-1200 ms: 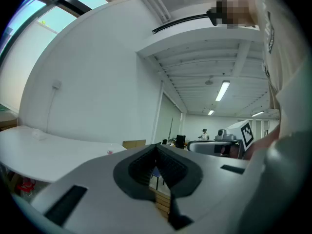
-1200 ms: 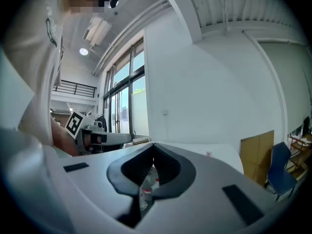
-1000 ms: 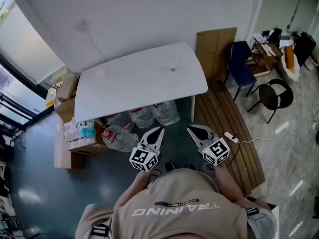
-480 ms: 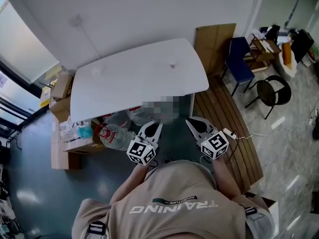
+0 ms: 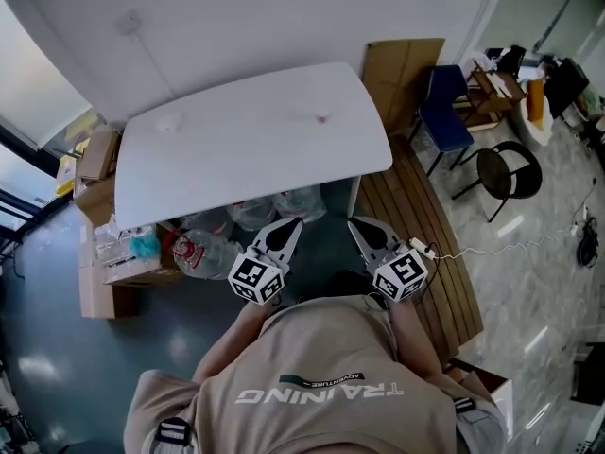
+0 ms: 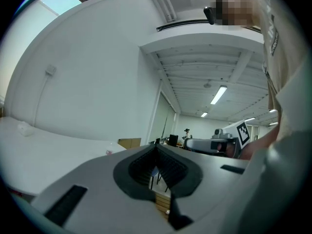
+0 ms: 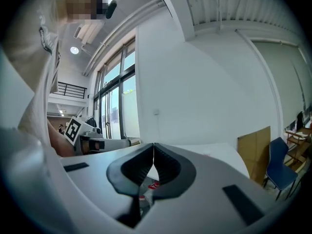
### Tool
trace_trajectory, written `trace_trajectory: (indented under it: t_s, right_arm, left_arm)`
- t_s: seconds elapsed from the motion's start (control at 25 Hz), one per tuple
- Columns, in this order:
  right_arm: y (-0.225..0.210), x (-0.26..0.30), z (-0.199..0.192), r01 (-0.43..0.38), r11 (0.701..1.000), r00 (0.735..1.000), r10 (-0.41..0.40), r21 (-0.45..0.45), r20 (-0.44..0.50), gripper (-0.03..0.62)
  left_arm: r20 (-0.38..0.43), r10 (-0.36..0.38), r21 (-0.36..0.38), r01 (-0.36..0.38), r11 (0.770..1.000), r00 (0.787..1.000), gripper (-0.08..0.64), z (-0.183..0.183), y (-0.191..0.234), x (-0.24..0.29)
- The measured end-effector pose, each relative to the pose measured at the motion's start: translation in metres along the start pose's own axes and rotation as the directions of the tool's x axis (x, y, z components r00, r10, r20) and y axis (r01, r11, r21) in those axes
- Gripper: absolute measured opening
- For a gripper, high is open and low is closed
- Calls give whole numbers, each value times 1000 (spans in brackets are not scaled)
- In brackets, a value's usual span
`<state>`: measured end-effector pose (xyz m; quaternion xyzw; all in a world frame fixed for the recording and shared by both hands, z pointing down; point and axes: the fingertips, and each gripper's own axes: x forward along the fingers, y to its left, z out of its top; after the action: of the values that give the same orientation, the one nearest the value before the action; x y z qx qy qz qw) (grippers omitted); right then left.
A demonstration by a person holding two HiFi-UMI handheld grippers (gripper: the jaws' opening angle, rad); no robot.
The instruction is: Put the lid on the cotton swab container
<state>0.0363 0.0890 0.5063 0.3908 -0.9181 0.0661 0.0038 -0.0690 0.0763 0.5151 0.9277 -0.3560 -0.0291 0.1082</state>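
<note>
The surface point(image 5: 246, 149) stands by the far wall point(image 5: 284, 17), bottles point(image 5: 301, 202) under its near edge, boxes point(image 5: 95, 159) at its left. Right of it leans a cardboard sheet point(image 5: 405, 74), then a chair point(image 5: 442, 112), with a second chair point(image 5: 501, 170) farther right. Near, the left hand-held gripper point(image 5: 296, 223) and right hand-held gripper point(image 5: 353, 221) are side by side.

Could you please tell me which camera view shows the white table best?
The head view: the whole top of the white table shows from above. The left gripper view catches only a part of it at the picture's left edge; the right gripper view shows just a narrow strip.
</note>
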Motion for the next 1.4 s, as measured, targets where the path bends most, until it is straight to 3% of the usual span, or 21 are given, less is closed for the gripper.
trace_trajectory:
  t_s: [0.36, 0.56, 0.96, 1.4]
  right_arm:
    - [-46, 45, 18, -96, 995, 995, 96, -16, 16, 18]
    - [-78, 58, 26, -151, 988, 988, 152, -22, 15, 18]
    - [-131, 59, 6, -219, 973, 975, 216, -66, -56, 18]
    - [-151, 63, -11, -212, 976, 975, 215, 56, -52, 18]
  left_arm:
    - [0, 35, 23, -35, 999, 999, 12, 13, 22, 49]
    - [13, 96, 57, -97, 994, 995, 12, 26, 38, 79]
    - [-10, 144, 60, -143, 988, 990, 12, 5, 32, 137]
    - [-98, 123, 59, -118, 991, 987, 12, -9, 33, 162]
